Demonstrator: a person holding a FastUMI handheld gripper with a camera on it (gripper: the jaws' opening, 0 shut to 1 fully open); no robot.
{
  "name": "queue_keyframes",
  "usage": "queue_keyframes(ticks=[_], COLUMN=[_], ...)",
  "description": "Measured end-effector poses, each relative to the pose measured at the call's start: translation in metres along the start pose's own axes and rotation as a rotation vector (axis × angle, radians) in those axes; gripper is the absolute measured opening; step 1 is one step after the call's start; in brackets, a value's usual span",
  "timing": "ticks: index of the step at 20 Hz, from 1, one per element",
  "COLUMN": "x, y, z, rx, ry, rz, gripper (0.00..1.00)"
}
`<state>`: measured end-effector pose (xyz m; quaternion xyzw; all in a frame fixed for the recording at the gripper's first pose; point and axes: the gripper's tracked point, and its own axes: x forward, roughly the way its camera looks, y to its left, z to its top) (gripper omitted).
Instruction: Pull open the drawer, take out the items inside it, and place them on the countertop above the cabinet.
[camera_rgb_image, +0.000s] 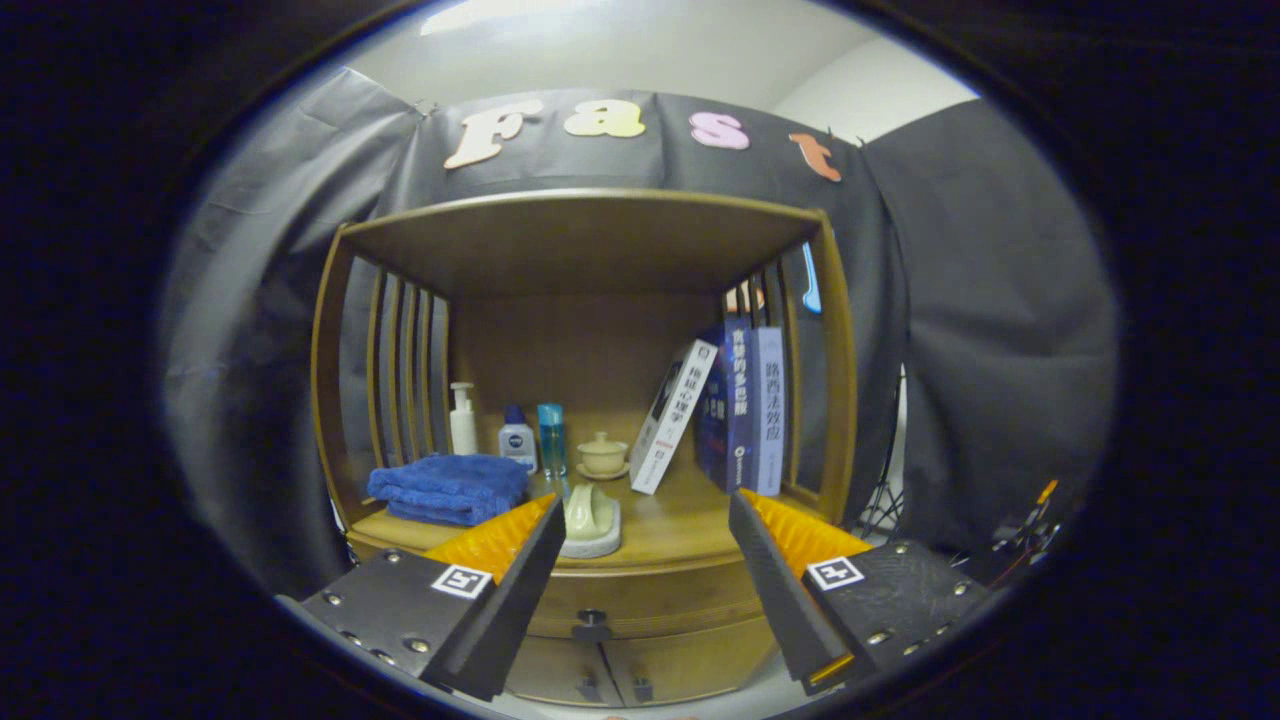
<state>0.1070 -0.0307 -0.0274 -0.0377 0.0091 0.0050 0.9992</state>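
A: How do the jaws stand?

B: The gripper (640, 545) is spread wide with nothing between its fingers. It hangs in front of the wooden cabinet (600, 250), well short of it.

A: And the drawer?

B: The curved wooden drawer front (660, 600) sits flush under the countertop's front edge, so it is closed. Its small dark knob (591, 625) shows between the fingers, low and a little toward the left one. What the drawer holds is hidden. Closed like this, it fits either a drawer yet to be emptied or one pushed back after emptying.

A: What lies on the countertop (690, 525)?

B: Near the front edge, just past the left finger, a pale green rounded piece on a white dish (592, 520). At the left side a folded blue towel (450, 488). Along the back, a white pump bottle (462, 420), a small white bottle with a blue cap (517, 440), a slim clear blue bottle (551, 438) and a cream lidded cup on a saucer (603, 455). Toward the right side, a white book leaning (672, 430) against upright blue books (745, 405). Whether any came from the drawer, I cannot tell.

A: If the drawer is to be pulled?

B: I'd judge the knob needs centring between the fingers, which sit too high, then a square grip and a straight pull outward.
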Motion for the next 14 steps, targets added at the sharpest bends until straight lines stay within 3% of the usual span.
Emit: queue_keyframes(ticks=[6, 14], x=[-0.041, -0.072], y=[0.004, 0.008], z=[0.039, 0.035], rx=[-0.061, -0.155], ry=[-0.024, 0.009], rz=[0.06, 0.14], gripper=[0.99, 1.0])
